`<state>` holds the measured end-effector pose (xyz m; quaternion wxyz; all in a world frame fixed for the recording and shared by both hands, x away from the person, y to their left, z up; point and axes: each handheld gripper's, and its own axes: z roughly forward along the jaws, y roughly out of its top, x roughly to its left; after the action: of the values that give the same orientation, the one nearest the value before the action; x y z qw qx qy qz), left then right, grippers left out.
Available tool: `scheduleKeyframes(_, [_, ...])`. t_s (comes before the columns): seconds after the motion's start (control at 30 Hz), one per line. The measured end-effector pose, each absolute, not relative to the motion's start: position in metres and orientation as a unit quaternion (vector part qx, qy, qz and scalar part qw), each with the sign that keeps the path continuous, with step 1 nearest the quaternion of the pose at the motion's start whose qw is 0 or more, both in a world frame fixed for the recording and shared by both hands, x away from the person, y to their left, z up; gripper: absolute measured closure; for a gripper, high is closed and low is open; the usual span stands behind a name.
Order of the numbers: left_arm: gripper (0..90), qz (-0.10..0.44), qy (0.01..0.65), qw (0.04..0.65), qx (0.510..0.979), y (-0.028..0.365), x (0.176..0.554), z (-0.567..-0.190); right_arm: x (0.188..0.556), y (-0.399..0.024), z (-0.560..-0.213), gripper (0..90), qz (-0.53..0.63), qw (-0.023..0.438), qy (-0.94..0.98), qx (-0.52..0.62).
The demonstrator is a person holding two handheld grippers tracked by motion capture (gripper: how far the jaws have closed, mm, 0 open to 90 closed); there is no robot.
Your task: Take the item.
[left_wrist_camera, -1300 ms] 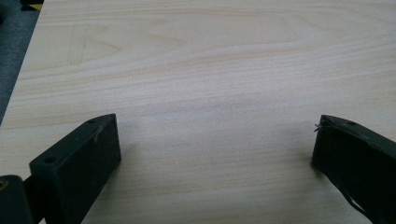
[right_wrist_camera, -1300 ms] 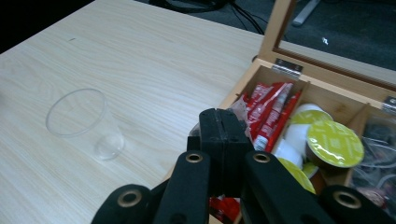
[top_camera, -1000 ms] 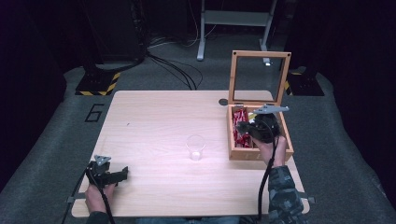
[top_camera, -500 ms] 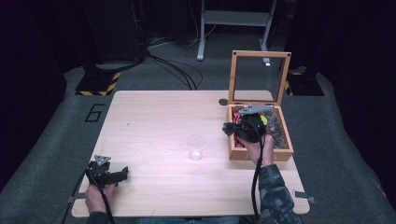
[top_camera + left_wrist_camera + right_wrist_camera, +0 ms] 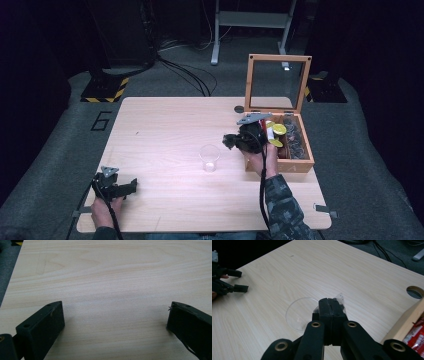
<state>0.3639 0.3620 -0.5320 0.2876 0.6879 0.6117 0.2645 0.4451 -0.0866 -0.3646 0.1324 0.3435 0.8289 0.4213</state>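
Sachet [image 5: 340,298]: a small clear-edged packet, pinched between the shut jaws of the right gripper [image 5: 331,305], is seen just above and beside the rim of the plastic cup [image 5: 299,313]; its contents and print cannot be made out, as most of it is covered by the jaws.

Table [image 5: 165,125]: pale wood, with a round cable hole [image 5: 239,109] near the far edge.

Wooden box [image 5: 280,164]: set at the table's right side, with its glass-paned lid [image 5: 276,82] raised upright. Red packets and yellow items are held inside; the compartments are partly masked by the right gripper [image 5: 231,141] and the hand behind it.

Plastic cup [image 5: 209,158]: transparent, upright, near the table's middle, just left of the box. Whether anything is inside cannot be told.

Left gripper [image 5: 131,186]: resting at the near left corner, jaws wide apart and nothing between them, as shown by the left gripper view [image 5: 115,315].

Risks, as judged: the sachet is held by a narrow edge and could slip out before the cup is reached. A light cup could be tipped if its rim is clipped by the jaws. A release made off-centre would drop the sachet on the table.
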Motion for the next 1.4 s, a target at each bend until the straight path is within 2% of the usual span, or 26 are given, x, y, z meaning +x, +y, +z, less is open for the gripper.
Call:
scheduleKeyframes(0.53, [1.0,0.263,0.614,0.29,0.685,0.361,0.364,-0.532,0.452,-0.05,-0.38,90.0,0.409,0.103,0.849,0.319])
scheduleKeyframes(1.4, [1.0,0.263,0.614,0.29,0.685,0.361,0.364,-0.532,0.468,-0.021,-0.423,90.0,0.351,0.071,0.88,0.312])
